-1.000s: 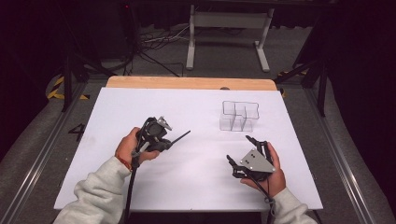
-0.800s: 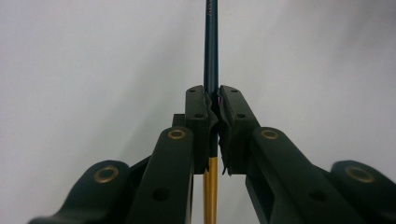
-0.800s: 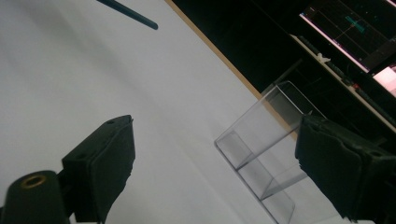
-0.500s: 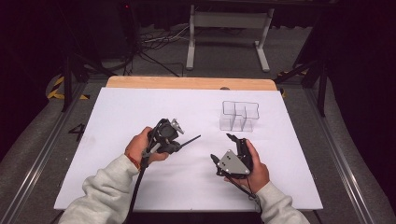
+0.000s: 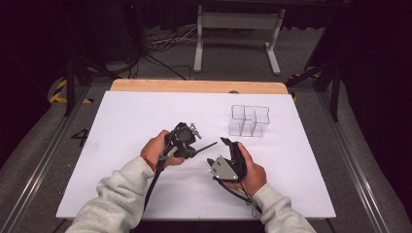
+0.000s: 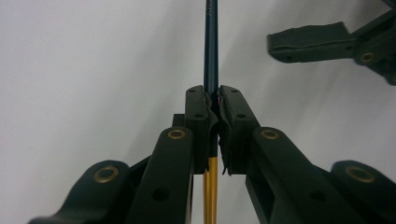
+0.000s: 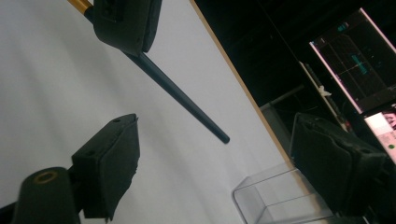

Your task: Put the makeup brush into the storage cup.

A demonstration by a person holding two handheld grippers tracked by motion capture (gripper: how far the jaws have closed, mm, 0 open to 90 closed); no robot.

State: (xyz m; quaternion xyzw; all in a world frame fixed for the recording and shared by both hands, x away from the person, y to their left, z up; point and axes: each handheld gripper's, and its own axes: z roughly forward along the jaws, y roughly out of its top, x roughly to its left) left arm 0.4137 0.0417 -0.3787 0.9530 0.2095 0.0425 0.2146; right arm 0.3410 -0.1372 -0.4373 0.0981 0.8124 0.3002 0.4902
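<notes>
The white desk (image 5: 121, 145) carries a clear box (image 5: 248, 121) at its far right. The left gripper (image 5: 187, 145) has its fingers clamped on a dark pen (image 5: 206, 146), whose long axis points right toward the right gripper (image 5: 224, 151), whose fingers stand wide. The left gripper view shows the pen's yellow rear end. Both hands have drawn closer together than before.

Two grippers are at work over the table — the left gripper (image 5: 194, 145) and the right gripper (image 5: 228, 154). There is one pen (image 6: 211, 51), dark with a gold end. One clear organizer (image 5: 248, 121) stands on the white table (image 5: 121, 126) — three compartments can be counted.
</notes>
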